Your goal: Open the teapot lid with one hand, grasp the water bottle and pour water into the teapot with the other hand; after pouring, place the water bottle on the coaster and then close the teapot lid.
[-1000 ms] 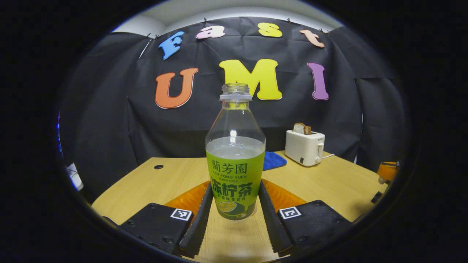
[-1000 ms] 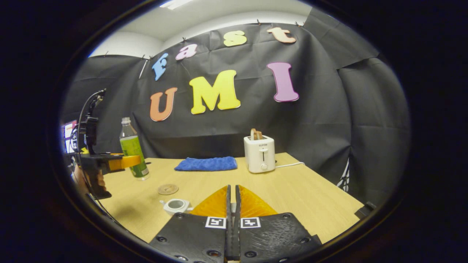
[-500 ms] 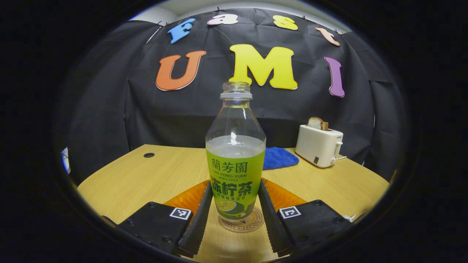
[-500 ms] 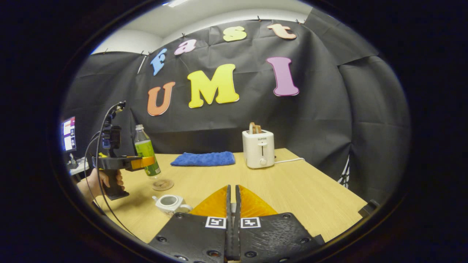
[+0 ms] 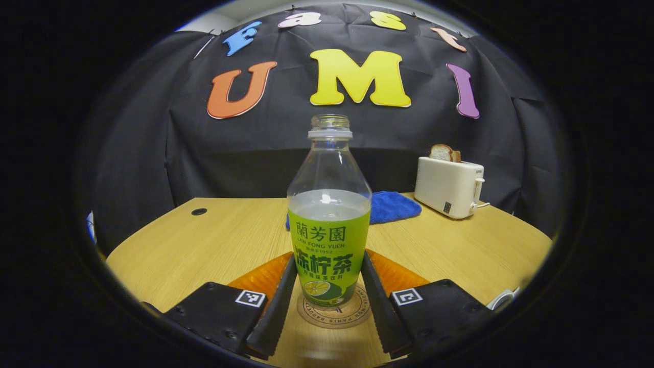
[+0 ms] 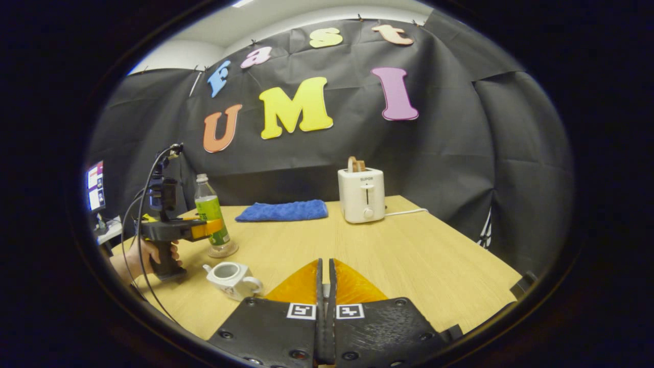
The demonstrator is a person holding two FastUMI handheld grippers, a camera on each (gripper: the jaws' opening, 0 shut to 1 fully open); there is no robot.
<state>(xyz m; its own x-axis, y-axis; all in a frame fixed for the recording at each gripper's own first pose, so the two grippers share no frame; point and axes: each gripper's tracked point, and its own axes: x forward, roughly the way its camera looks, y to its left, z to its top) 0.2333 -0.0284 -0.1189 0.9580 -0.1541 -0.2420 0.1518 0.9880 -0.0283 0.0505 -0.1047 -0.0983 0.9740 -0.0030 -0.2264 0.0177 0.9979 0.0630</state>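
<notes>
A clear water bottle (image 5: 329, 225) with a green label and no cap stands upright, about half full. My left gripper (image 5: 328, 258) is shut on its label, one finger on each side. Its base sits on the round coaster (image 5: 352, 316). In the right gripper view the same bottle (image 6: 208, 209) rests on the coaster (image 6: 231, 250), gripped by the left gripper (image 6: 204, 229). The white teapot (image 6: 227, 276) stands in front of it with no lid. My right gripper (image 6: 325, 263) is shut, and only a thin pale sliver, apparently the teapot lid, shows between its fingers.
A white toaster (image 6: 361, 194) holding bread stands at the back of the wooden table (image 6: 409, 266), its cord running right. A blue cloth (image 6: 282, 210) lies to its left. A hand (image 6: 138, 255) holds the left gripper's handle at the table's left edge, near a screen (image 6: 94, 186).
The left gripper has carried the bottle sideways over the coaster and lowered it onto it. The right gripper stays shut and has tilted only a little.
</notes>
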